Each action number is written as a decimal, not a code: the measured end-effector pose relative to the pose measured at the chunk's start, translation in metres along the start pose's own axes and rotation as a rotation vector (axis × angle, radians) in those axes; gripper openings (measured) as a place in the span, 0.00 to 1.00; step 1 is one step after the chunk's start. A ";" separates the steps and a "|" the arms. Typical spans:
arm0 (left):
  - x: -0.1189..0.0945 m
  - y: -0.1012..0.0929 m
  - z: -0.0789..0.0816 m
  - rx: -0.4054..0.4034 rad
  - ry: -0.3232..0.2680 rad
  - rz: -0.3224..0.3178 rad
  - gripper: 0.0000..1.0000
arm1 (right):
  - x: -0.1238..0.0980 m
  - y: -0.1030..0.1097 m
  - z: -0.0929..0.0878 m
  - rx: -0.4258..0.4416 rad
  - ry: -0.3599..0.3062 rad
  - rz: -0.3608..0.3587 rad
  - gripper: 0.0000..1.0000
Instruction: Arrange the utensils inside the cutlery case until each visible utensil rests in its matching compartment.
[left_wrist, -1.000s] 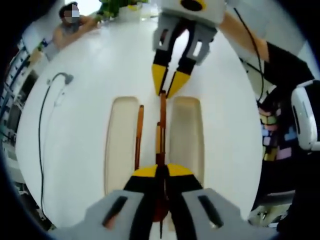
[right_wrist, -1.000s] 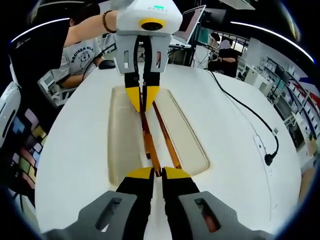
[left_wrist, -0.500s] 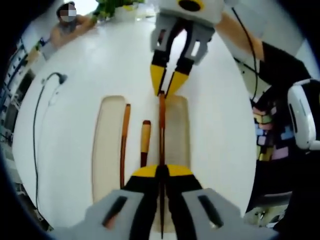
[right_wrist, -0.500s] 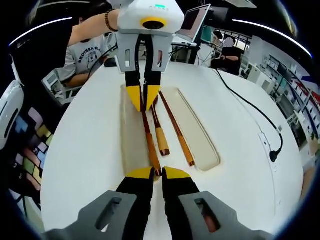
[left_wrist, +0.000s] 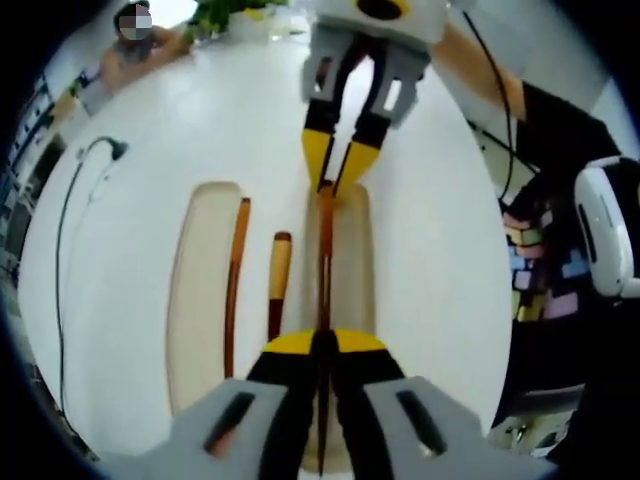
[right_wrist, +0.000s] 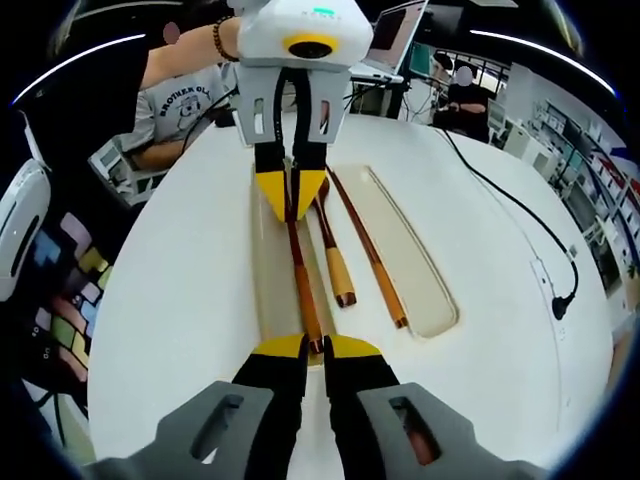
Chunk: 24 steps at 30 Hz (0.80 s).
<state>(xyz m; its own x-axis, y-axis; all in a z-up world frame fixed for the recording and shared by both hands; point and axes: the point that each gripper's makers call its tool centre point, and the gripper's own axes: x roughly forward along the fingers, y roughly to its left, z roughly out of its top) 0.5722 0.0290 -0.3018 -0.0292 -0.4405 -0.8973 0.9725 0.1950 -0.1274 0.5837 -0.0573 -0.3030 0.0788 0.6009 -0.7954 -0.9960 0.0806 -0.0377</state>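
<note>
Frame centre: left gripper (left_wrist: 322, 345) and right gripper (right_wrist: 307, 348) each clamped on opposite ends of brown chopstick (right_wrist: 301, 285), above cutlery case (right_wrist: 425, 290); spoon (right_wrist: 336, 265) alongside.

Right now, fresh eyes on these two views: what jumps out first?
One long brown utensil is held at both ends: the right gripper pinches its near end, the left gripper its far end, over the beige cutlery case on the white table. Two more brown utensils lie beside it in the case.
</note>
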 end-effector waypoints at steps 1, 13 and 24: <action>0.000 0.000 0.000 -0.002 -0.002 -0.001 0.04 | 0.000 0.000 -0.001 0.000 0.001 -0.001 0.05; 0.007 0.003 0.001 -0.002 -0.001 -0.006 0.04 | -0.001 0.000 -0.004 0.003 0.001 0.010 0.06; 0.009 0.001 -0.001 0.009 0.014 -0.010 0.04 | -0.005 0.000 -0.004 -0.009 0.004 0.009 0.07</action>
<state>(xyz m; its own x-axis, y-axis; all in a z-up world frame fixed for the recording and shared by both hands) 0.5729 0.0261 -0.3105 -0.0416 -0.4303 -0.9017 0.9743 0.1826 -0.1321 0.5832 -0.0637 -0.3017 0.0699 0.5985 -0.7981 -0.9970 0.0682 -0.0362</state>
